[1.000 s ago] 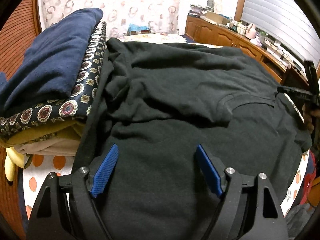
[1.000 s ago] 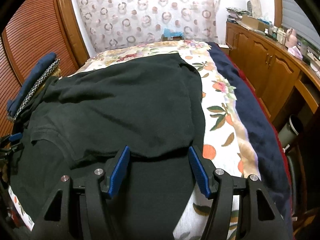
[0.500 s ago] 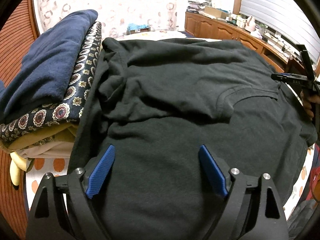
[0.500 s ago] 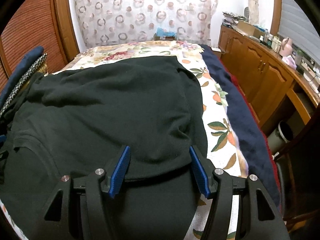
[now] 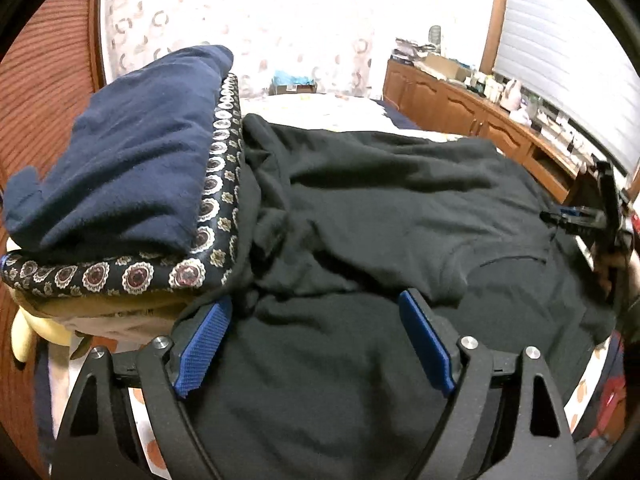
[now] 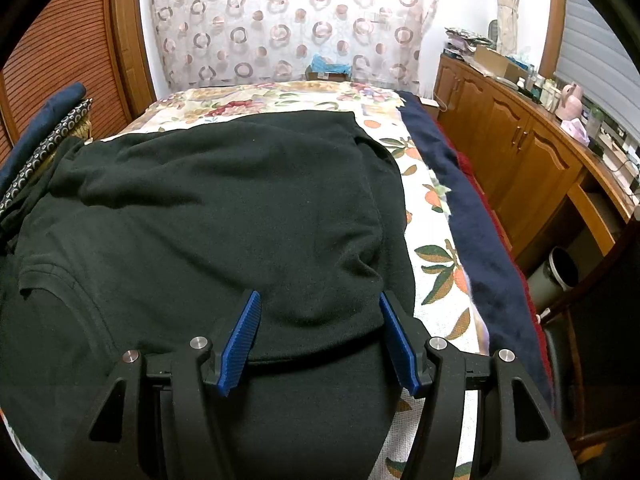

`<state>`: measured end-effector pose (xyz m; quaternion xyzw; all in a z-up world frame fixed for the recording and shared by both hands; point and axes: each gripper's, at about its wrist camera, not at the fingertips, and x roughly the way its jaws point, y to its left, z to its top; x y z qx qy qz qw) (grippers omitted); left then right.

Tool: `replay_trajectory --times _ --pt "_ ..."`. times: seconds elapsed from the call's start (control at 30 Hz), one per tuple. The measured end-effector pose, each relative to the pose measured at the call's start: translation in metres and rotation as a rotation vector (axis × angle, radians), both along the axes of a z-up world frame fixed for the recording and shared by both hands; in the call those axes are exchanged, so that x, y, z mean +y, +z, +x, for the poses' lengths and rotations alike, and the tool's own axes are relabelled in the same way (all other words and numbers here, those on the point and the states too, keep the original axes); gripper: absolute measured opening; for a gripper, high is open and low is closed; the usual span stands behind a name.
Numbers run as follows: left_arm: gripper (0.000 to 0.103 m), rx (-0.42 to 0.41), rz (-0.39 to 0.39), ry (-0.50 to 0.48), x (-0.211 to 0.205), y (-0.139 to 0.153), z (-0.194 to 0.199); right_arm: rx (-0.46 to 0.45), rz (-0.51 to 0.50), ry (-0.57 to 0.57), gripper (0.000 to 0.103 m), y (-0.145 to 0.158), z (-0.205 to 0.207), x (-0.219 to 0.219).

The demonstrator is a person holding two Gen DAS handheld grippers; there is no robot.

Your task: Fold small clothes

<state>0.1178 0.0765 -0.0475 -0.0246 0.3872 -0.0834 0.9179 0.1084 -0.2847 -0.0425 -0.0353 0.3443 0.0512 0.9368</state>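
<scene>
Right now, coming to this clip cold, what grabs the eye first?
The big black shirt spread over the floral bedspread, partly folded, fills the middle of both views. Both claws, left and right, hang open above its near edge, gripping nothing. At the bed's left side sits a stack of folded clothes, a navy piece on top, with the shirt's edge bunched against it.

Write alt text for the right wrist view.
A black shirt lies spread and partly folded across a floral bedspread, with the open right gripper poised just above its near fold, holding nothing. Wooden cabinets line the right wall, and a circle-patterned curtain hangs behind the bed.
</scene>
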Motion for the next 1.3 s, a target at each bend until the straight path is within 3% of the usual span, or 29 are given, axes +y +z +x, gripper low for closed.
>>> replay_trajectory --times 0.17,0.23,0.27,0.5,0.63,0.8,1.13,1.17,1.23,1.3 --pt "0.068 -0.006 0.034 0.004 -0.002 0.0 0.005 -0.001 -0.004 0.0 0.062 0.001 -0.001 0.0" --pt "0.045 0.006 0.028 0.004 -0.002 -0.004 0.005 -0.001 -0.004 0.001 0.062 0.001 -0.002 0.0" --pt "0.042 0.007 0.026 0.004 -0.002 -0.006 0.003 -0.001 -0.004 0.001 0.062 0.001 -0.002 0.0" --pt "0.041 -0.035 0.028 -0.052 -0.017 0.006 -0.014 0.0 -0.005 0.002 0.062 0.001 -0.002 -0.001" --pt "0.041 -0.072 0.133 -0.053 -0.032 0.018 -0.004 0.0 -0.005 0.003 0.062 0.001 -0.002 -0.001" --pt "0.036 -0.033 0.228 -0.024 -0.028 0.015 0.025 0.0 -0.005 0.004 0.062 0.001 -0.002 -0.001" --pt "0.036 0.06 0.378 -0.048 -0.029 -0.002 0.054 0.001 -0.003 0.005 0.062 0.002 -0.002 -0.001" --pt "0.034 0.061 0.393 -0.05 -0.031 -0.004 0.054 0.001 -0.003 0.005 0.062 0.001 -0.002 -0.001" --pt "0.004 0.055 0.47 -0.058 -0.035 -0.008 0.054 0.001 -0.003 0.006 0.062 0.001 -0.002 -0.001" --pt "0.004 0.048 0.474 -0.078 -0.038 -0.008 0.052 -0.001 -0.004 0.007 0.06 0.002 -0.002 -0.001"
